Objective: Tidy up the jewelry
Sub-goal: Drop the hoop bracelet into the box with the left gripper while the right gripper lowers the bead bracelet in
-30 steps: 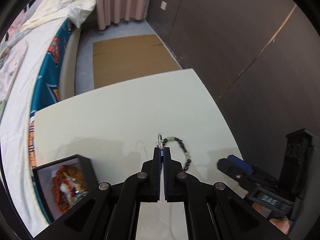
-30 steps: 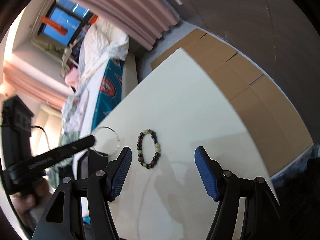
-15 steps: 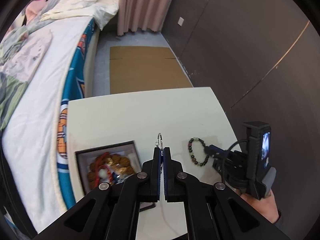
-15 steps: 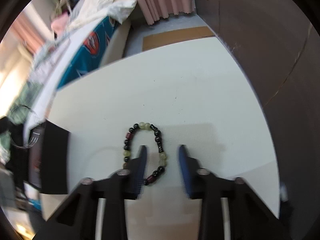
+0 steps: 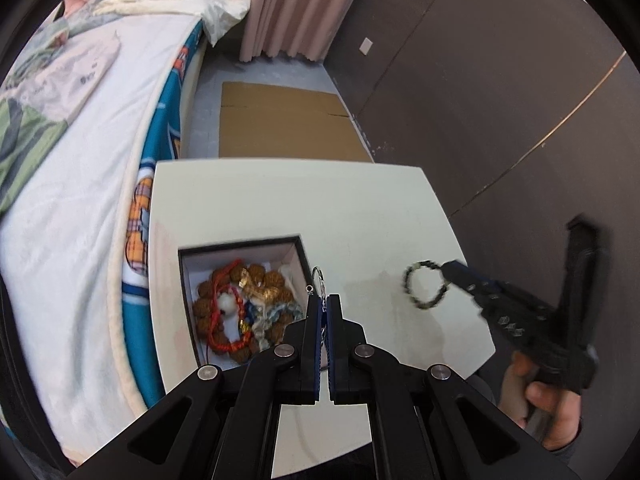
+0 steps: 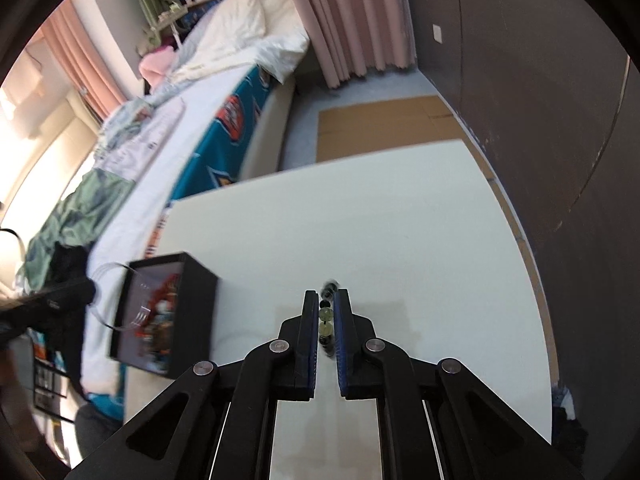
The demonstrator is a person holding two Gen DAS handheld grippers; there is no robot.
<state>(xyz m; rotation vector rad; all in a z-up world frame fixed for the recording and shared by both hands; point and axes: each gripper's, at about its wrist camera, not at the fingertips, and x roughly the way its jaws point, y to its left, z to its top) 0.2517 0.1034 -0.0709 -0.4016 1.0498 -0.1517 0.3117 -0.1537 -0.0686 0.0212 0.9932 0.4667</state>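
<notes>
My left gripper (image 5: 323, 298) is shut on a thin silver bangle (image 5: 318, 280) that sticks up edge-on past its tips. It hangs just right of the black jewelry box (image 5: 240, 245), which holds several bead bracelets and red cord. My right gripper (image 6: 329, 300) is shut on a dark and pale-green bead bracelet (image 6: 326, 314). In the left wrist view that bracelet (image 5: 424, 286) dangles from the right gripper's tip (image 5: 452, 270) above the white table (image 5: 360, 208). In the right wrist view the box (image 6: 172, 312) stands at the left, with the bangle (image 6: 110, 270) above it.
A bed with white bedding (image 5: 80, 184) runs along the table's left edge. Flattened cardboard (image 5: 280, 120) lies on the floor beyond the table. A dark wall (image 5: 500, 100) stands to the right. A hand (image 5: 548, 404) holds the right gripper.
The right gripper closed on the bead bracelet and lifted it off the table. The left gripper carried the bangle leftward to beside the jewelry box.
</notes>
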